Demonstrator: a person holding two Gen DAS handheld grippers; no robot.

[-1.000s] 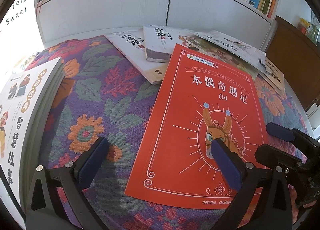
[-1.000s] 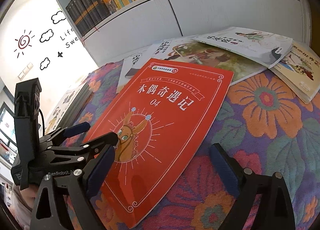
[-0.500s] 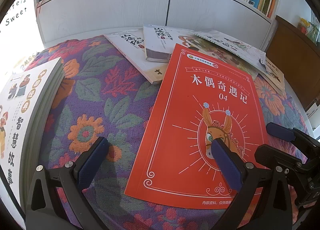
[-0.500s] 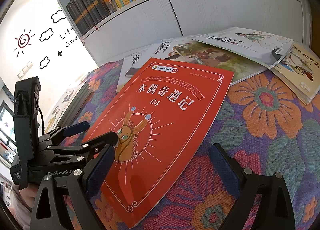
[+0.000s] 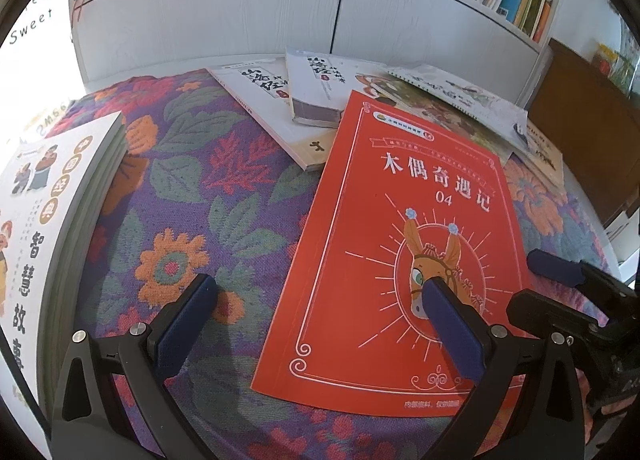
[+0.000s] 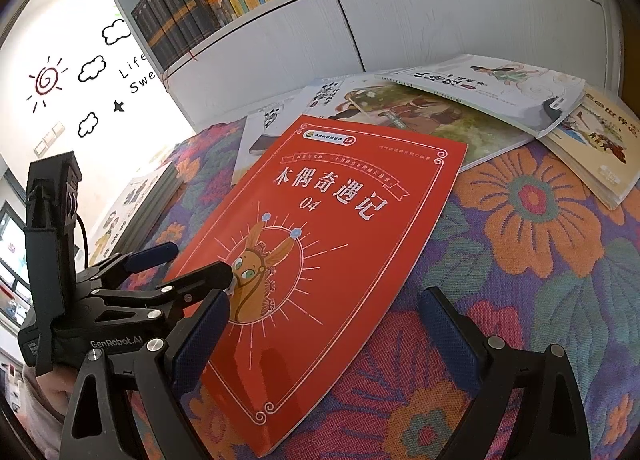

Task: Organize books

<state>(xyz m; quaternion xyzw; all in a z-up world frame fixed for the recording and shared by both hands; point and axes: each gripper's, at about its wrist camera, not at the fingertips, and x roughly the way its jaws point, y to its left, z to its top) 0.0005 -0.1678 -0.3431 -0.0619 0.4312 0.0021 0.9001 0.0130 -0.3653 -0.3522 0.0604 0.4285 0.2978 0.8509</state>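
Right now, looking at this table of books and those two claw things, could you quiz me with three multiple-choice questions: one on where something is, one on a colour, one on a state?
1. Where does the far end of the red book rest?
A. On the shelf
B. Overlapping other books
C. On the floor

2. What colour are the pads on the left gripper?
A. Dark blue
B. Yellow
C. White

3. How do both grippers stand?
A. Shut on the red book
B. Shut on nothing
C. Open

Answers:
1. B, its top edge lies across the white books behind it.
2. A, both pads show dark blue against the black frame.
3. C, the left gripper and the right gripper each show a wide gap between their fingers, with nothing clamped.
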